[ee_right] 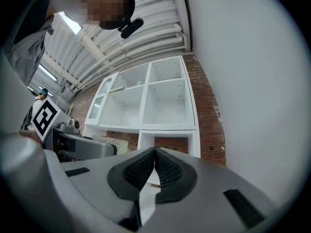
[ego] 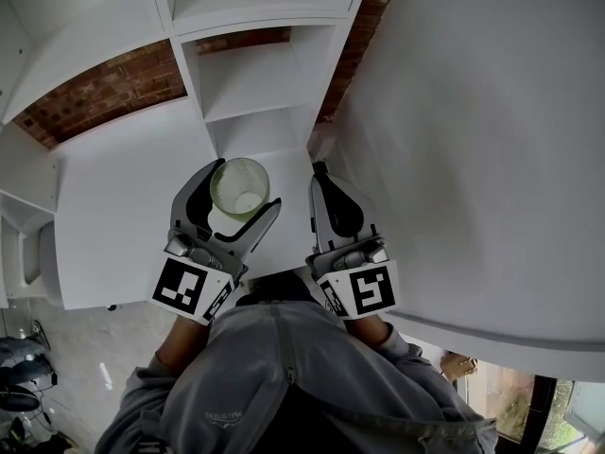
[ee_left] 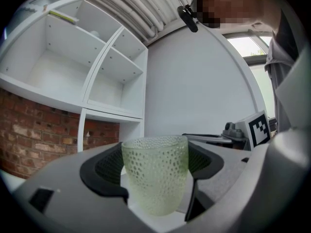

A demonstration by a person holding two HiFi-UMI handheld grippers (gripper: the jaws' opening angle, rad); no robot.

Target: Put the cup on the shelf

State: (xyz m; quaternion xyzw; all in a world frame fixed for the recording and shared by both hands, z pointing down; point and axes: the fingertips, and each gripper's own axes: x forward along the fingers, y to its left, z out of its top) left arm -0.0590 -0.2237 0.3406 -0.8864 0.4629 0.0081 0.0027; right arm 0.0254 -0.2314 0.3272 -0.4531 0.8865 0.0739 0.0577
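Note:
A pale green dimpled glass cup (ego: 240,185) stands upright between the jaws of my left gripper (ego: 241,187), which is shut on its sides. In the left gripper view the cup (ee_left: 155,178) fills the gap between the black pads (ee_left: 104,166). It is held over a white ledge (ego: 123,197) in front of the white shelf unit (ego: 255,74); I cannot tell whether its base touches. My right gripper (ego: 319,173) is beside it on the right, shut and empty (ee_right: 155,153). The cup's rim (ee_right: 114,142) peeks out behind the left gripper.
The shelf unit (ee_left: 97,81) has several open empty compartments, with red brick (ego: 104,88) behind the lower gaps. A large white wall (ego: 473,112) rises close on the right. Dark objects lie on the floor at the lower left (ego: 24,376).

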